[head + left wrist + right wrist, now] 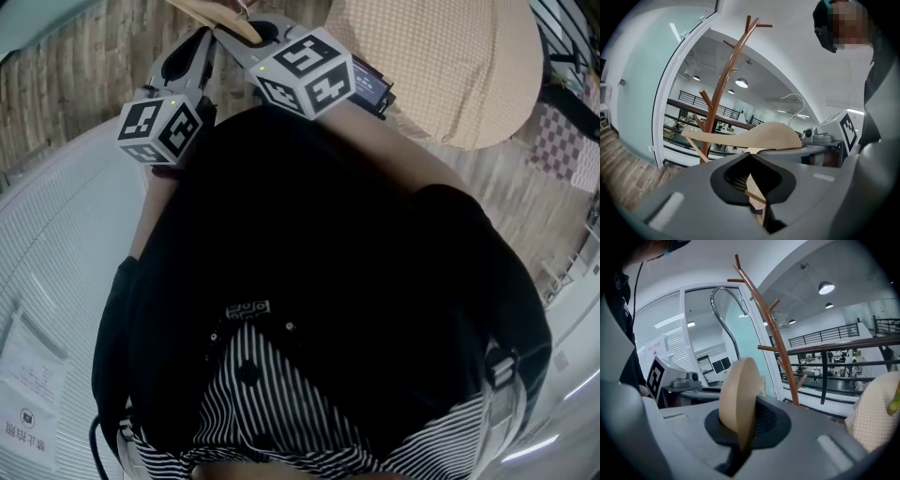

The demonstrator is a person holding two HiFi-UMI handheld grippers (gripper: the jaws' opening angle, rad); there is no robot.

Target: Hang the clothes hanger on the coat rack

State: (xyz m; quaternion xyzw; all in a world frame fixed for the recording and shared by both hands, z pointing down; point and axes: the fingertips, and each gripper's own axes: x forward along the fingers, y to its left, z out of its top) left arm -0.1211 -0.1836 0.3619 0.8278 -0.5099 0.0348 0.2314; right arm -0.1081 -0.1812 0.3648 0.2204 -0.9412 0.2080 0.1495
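left claw: closed, pinching a thin wooden strip of the clothes hanger
right claw: closed on the rounded wooden end of the hanger, seen edge-on in the right gripper view
hanger place: up in the air between the two claws, at the far top edge of the head view, not on the rack
hook: bare metal, curving up above the wood near the right claw
coat rack: brown, tree-shaped, upright, short branches angled upward; beyond the hanger, apart from it; trunk behind the hanger's left tip in the left gripper view
marker cubes: black-and-white squares, no letters; left cube, right cube, close side by side
person: black top filling the middle of the head view, striped garment nearer
waist tag: small white pattern, unreadable
sign: white sheet, near left, with a small symbol and a line of Chinese characters, too small to read
cushion: beige, woven texture, far right on the wood floor
brands: none legible in any view
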